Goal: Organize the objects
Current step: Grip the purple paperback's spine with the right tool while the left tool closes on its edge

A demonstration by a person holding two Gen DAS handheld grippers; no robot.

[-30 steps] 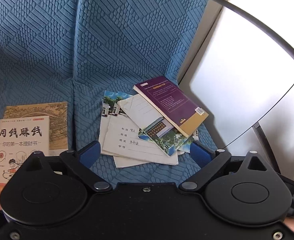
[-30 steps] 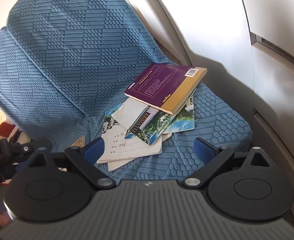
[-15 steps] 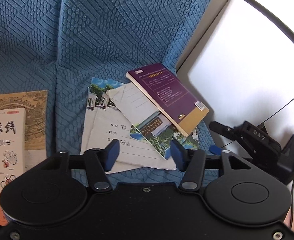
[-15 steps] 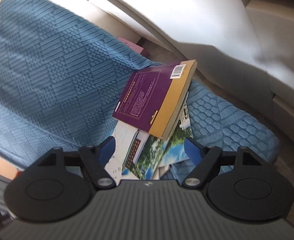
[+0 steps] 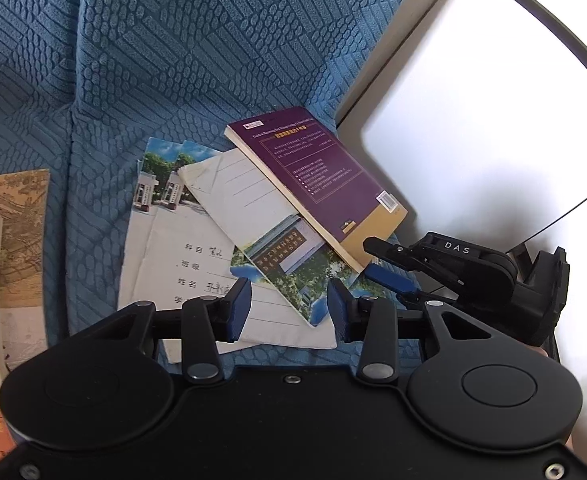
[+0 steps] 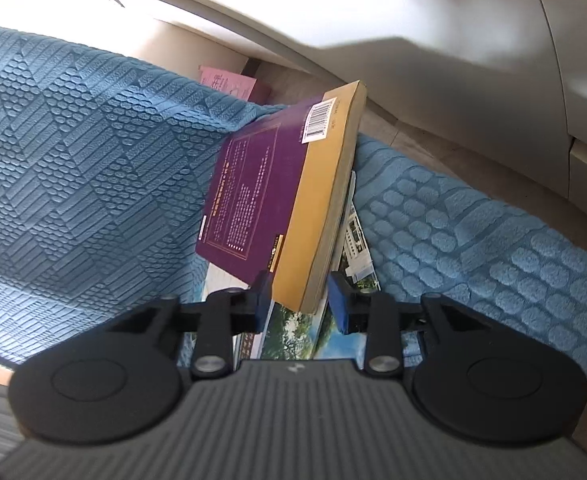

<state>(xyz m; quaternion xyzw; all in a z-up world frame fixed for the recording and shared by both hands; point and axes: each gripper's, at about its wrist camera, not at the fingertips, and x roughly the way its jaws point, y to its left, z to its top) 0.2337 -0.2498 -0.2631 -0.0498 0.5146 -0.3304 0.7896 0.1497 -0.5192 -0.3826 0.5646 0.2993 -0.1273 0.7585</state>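
Our left gripper (image 5: 289, 310) tips down, its jaws just closing, partly apart. Our right gripper (image 6: 300, 300) is rolled on its side, jaws closing too.

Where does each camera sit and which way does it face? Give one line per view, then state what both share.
Left wrist: sits on the left gripper, looks down on the thick purple-and-tan paperback book atop thin photo-cover booklets on the blue textured sofa cover; its jaws have just been closing, nothing between them; the right gripper shows at the book's corner.
Right wrist: sits on the right gripper, looks along the book; jaws just closing, straddling its corner.
Shared: book, booklets, cover.
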